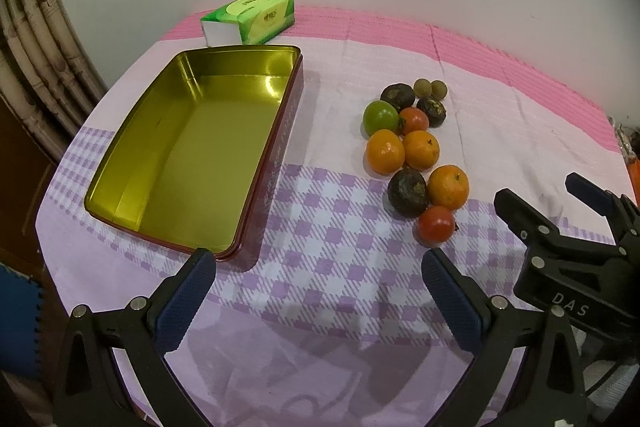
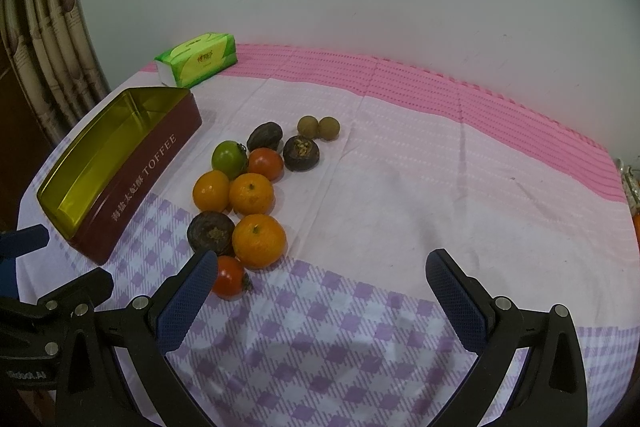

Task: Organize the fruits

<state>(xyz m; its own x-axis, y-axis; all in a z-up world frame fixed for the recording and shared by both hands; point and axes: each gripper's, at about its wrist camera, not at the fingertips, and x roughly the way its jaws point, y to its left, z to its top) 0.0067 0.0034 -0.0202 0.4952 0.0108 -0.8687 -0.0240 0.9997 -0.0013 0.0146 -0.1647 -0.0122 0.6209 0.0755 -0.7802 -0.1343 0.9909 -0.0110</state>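
Observation:
An open, empty gold-lined toffee tin (image 1: pixel 192 155) with dark red sides (image 2: pixel 140 183) sits on the left of the table. A cluster of fruit lies to its right: three oranges (image 1: pixel 448 187) (image 2: pixel 259 241), two red tomatoes (image 1: pixel 437 224) (image 2: pixel 229 277), a green tomato (image 1: pixel 380 117) (image 2: pixel 229 155), three dark wrinkled fruits (image 1: pixel 407 191) (image 2: pixel 211 233) and two small brown longans (image 1: pixel 429 87) (image 2: pixel 319 127). My left gripper (image 1: pixel 320 271) is open and empty above the cloth between tin and fruit. My right gripper (image 2: pixel 322 273) is open and empty; its left finger (image 2: pixel 192 291) is next to the near red tomato.
A green tissue pack (image 1: pixel 250 17) (image 2: pixel 198 59) lies at the back beyond the tin. A pink and purple checked cloth (image 1: pixel 340 227) covers the table, which ends at a white wall. A curtain (image 1: pixel 36 39) hangs at the left. The right gripper's body (image 1: pixel 572 243) shows at the right.

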